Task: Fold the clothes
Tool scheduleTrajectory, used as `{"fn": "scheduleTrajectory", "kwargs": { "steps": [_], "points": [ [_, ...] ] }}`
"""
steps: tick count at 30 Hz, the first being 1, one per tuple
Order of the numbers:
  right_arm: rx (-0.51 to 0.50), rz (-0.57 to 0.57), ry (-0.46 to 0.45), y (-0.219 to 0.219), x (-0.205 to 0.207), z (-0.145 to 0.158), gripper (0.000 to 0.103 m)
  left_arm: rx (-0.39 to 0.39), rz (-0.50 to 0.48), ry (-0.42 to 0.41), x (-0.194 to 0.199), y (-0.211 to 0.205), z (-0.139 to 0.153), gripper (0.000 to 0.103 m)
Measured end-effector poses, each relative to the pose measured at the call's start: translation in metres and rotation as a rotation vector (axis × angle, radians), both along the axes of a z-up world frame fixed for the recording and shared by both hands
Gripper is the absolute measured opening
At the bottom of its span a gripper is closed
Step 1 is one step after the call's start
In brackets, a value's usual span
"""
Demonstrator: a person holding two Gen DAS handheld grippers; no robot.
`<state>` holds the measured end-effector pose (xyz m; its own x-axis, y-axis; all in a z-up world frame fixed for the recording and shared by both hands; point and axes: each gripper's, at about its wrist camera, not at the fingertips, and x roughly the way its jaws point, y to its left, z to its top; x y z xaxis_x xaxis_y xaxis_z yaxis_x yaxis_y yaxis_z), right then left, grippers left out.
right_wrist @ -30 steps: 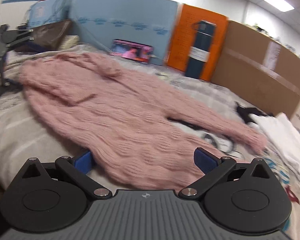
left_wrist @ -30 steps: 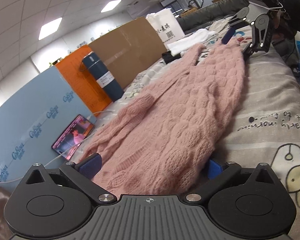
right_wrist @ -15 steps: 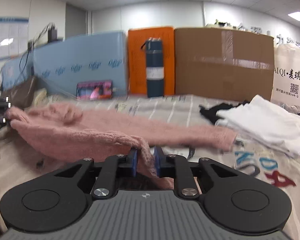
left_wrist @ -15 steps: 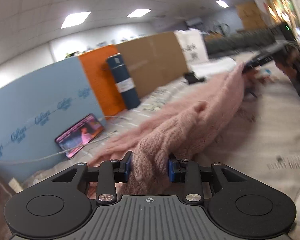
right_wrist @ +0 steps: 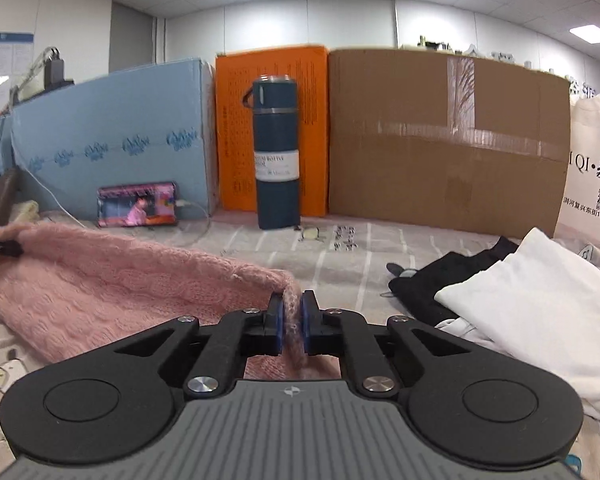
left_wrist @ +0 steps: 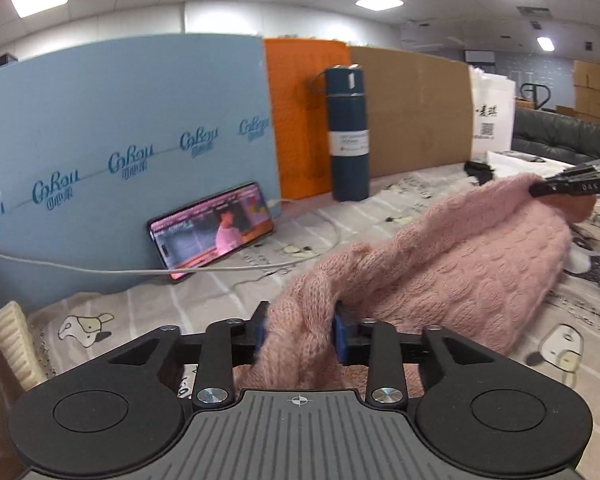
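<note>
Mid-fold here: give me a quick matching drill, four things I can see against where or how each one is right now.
Things:
1. pink knitted sweater
2. dark blue steel flask
3. smartphone playing video
4. folded white garment

States:
A. leaning against the blue foam board
B. pinched in both grippers
C. lying beside black clothing on the bed
D. standing upright before the orange board

Pairs: 1-B, 2-D, 3-A, 4-C. The left gripper and right gripper each clamp an edge.
</note>
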<state>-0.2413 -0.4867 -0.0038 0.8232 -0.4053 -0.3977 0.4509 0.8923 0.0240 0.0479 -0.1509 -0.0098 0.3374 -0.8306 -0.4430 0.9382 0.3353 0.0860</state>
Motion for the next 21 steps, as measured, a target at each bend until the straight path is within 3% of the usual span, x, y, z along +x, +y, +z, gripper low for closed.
{"fn": "scheduleTrajectory", "kwargs": {
  "steps": [1, 2, 5, 8, 12, 16, 21],
  "points": [
    [0.006, -0.018, 0.020, -0.004, 0.005, -0.003, 0.013, -0.020, 0.024, 0.006, 0.002, -0.001, 0.000, 0.061],
    [0.016, -0.034, 0.026, -0.007, 0.006, -0.006, 0.025, -0.037, 0.039, 0.012, 0.003, -0.001, 0.001, 0.072],
    [0.054, -0.081, 0.019, -0.017, 0.002, -0.011, 0.056, -0.057, 0.086, 0.016, 0.008, -0.004, 0.001, 0.074],
    [0.117, -0.123, -0.018, -0.028, -0.012, -0.012, 0.068, -0.013, 0.176, 0.030, 0.022, -0.012, -0.009, 0.078],
    [0.119, -0.207, -0.025, -0.033, -0.043, -0.010, 0.073, 0.019, 0.223, 0.082, 0.035, -0.013, -0.019, 0.085],
    [0.136, -0.343, -0.077, -0.034, -0.086, -0.006, 0.073, -0.047, 0.224, 0.095, 0.026, -0.001, -0.007, 0.090],
    [0.215, -0.393, -0.163, -0.025, -0.110, -0.006, 0.074, -0.124, 0.222, 0.164, 0.011, 0.017, 0.007, 0.095]
  ]
}}
